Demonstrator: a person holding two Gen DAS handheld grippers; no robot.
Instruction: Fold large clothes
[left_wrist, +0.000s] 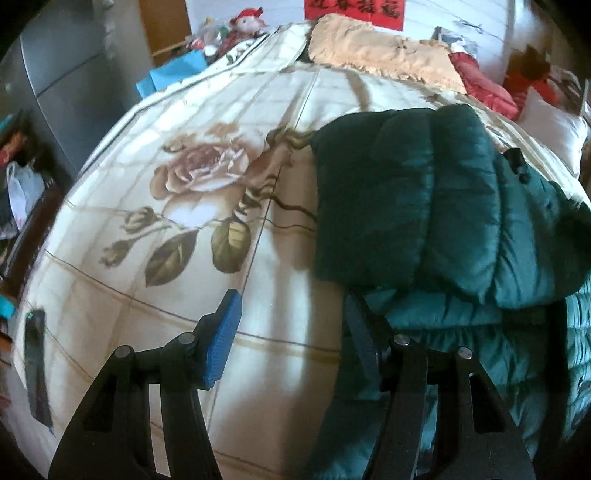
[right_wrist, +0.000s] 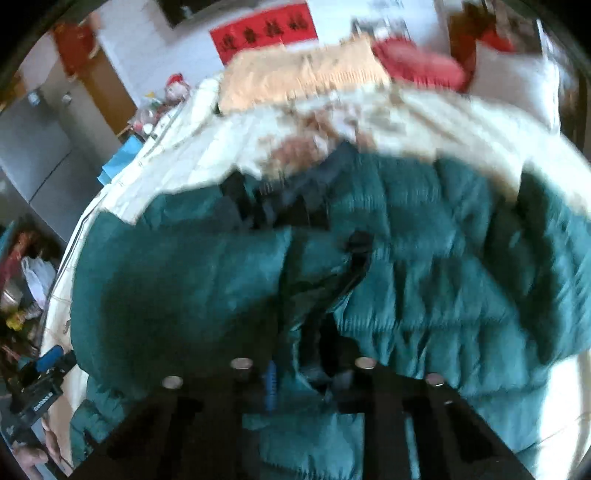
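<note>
A dark green puffer jacket (left_wrist: 424, 206) lies on a bed with a cream rose-print cover (left_wrist: 166, 177). One part of it is folded over the rest. My left gripper (left_wrist: 291, 332) is open, just above the cover at the jacket's left edge; its right finger touches the jacket's side. In the right wrist view the jacket (right_wrist: 424, 266) fills the middle. My right gripper (right_wrist: 306, 373) has green fabric bunched between its fingers, and the view is blurred. The left gripper also shows at the far left of the right wrist view (right_wrist: 44, 373).
A beige fluffy blanket (left_wrist: 376, 48), a red padded garment (left_wrist: 484, 81) and a white pillow (left_wrist: 554, 129) lie at the bed's head. A dark flat object (left_wrist: 37, 365) lies on the cover at the left. A grey cabinet (left_wrist: 66, 70) stands left of the bed.
</note>
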